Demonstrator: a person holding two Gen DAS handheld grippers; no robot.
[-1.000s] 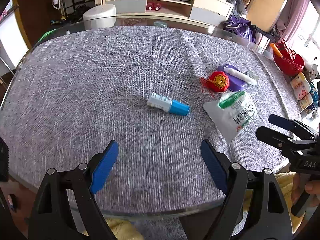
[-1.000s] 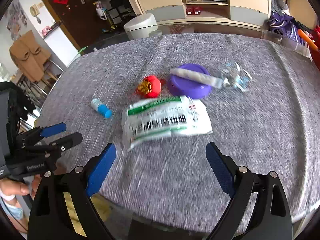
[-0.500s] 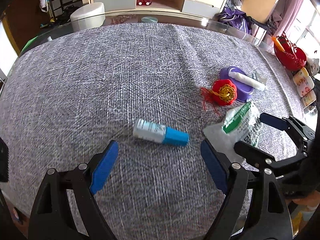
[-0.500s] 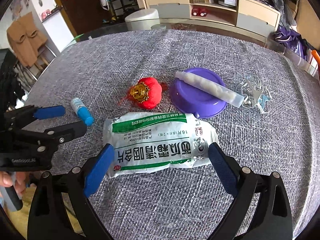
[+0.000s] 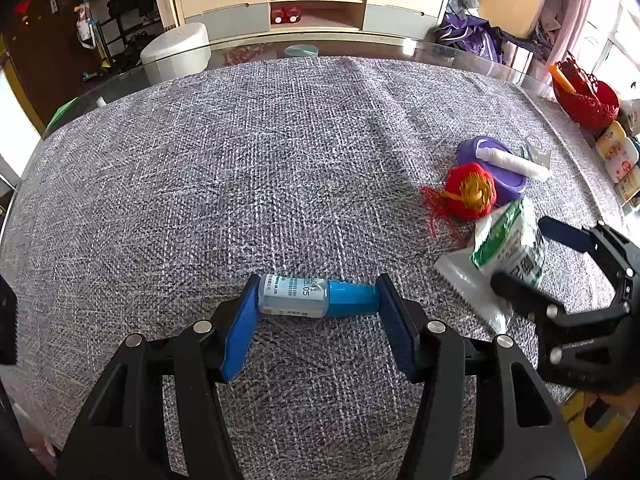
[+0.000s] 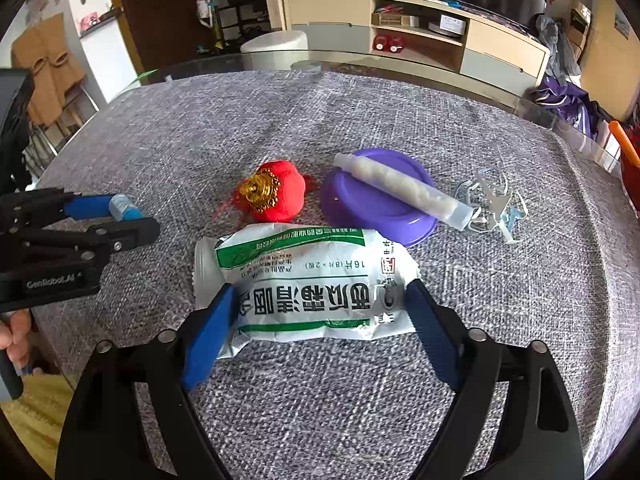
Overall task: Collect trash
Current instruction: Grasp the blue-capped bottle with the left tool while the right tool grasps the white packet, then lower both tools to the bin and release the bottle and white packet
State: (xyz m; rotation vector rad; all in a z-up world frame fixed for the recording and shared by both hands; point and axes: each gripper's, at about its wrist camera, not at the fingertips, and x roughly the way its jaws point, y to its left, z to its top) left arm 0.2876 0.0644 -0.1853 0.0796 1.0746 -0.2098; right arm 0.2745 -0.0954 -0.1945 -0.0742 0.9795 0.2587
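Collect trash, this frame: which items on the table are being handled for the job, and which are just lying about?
In hand:
small blue-capped bottle, in left gripper
white-green packet, in right gripper

Lying about:
red ornament
purple lid
white roll
clear plastic scrap

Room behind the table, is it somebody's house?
Probably yes, a home's living room: a low cabinet with shelves and drawers, a round stool, and a table under a grey cloth with household litter.

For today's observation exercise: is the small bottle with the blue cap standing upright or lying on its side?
Lying on its side. The small bottle rests lengthwise on the grey cloth, blue cap pointing sideways, between the left gripper fingers.
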